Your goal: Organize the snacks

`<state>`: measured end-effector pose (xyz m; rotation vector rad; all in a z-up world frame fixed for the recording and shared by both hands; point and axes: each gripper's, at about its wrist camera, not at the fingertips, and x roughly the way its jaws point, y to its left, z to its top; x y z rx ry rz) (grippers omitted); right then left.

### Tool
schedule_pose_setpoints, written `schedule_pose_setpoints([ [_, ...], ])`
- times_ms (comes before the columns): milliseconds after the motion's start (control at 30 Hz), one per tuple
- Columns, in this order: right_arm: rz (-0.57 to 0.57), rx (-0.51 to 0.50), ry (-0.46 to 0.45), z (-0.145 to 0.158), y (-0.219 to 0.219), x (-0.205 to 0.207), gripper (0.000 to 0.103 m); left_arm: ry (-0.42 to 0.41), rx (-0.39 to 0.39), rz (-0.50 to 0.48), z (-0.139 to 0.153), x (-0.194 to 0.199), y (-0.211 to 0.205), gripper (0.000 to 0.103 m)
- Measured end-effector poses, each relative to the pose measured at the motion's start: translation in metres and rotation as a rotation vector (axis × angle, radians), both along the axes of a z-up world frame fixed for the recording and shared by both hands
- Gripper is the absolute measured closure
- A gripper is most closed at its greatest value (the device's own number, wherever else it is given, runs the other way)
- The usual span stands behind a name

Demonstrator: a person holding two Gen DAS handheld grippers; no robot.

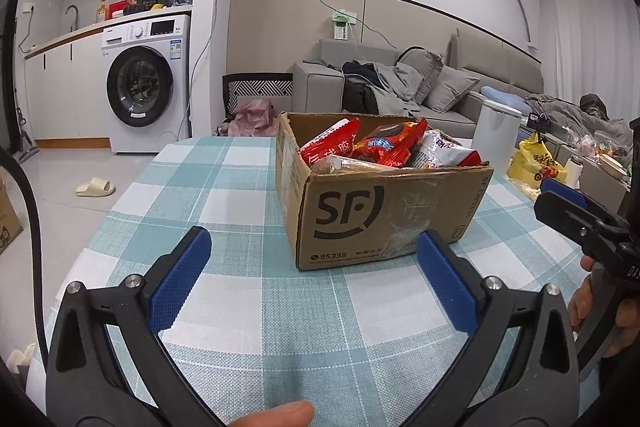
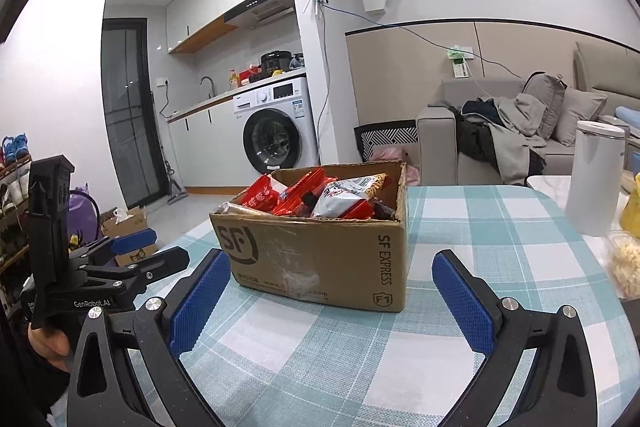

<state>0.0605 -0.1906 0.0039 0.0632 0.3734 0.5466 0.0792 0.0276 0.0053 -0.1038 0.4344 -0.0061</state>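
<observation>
The cardboard box [image 1: 384, 203] of snack packets [image 1: 384, 143] sits on the checked tabletop [image 1: 248, 327], straight ahead of both empty, spread-open claws; the left claw [image 1: 312, 279] looks slightly nearer than the right claw [image 2: 332, 301]

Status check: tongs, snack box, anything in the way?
Left tongs open, empty. Right tongs open, empty. Cardboard box ahead, snack packets inside. Tablecloth between bare.

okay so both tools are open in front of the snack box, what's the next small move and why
Probably ease the right tool forward and up over the cardboard box toward the white snack packet on top. Both tools are open and empty, the left tool too, and the packets sit loose in the open box, nothing lying on the checked tablecloth before it.
</observation>
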Motion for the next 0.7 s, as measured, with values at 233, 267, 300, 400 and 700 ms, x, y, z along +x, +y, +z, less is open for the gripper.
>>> schedule_pose_setpoints([
  [233, -0.002, -0.017, -0.012, 0.0008, -0.0001, -0.0017, 0.0, 0.004, 0.008, 0.012, 0.0003, 0.0017, -0.0009, 0.001],
  [267, -0.002, -0.02, -0.014, 0.0008, 0.0004, -0.0025, 0.0, 0.006, 0.008, 0.013, 0.0001, 0.0021, -0.0008, 0.001],
  [300, -0.002, -0.022, -0.014, 0.0008, 0.0003, -0.0021, 0.0, 0.008, 0.008, 0.013, -0.0002, 0.0024, -0.0005, 0.001],
  [400, -0.003, -0.02, -0.012, 0.0004, 0.0006, -0.0026, 0.0, 0.011, 0.006, 0.016, -0.0004, 0.0026, 0.0001, 0.001],
  [700, -0.006, -0.018, -0.01, 0.0, 0.0014, -0.0027, 0.0, 0.011, 0.004, 0.016, -0.0007, 0.0029, 0.0011, 0.001],
])
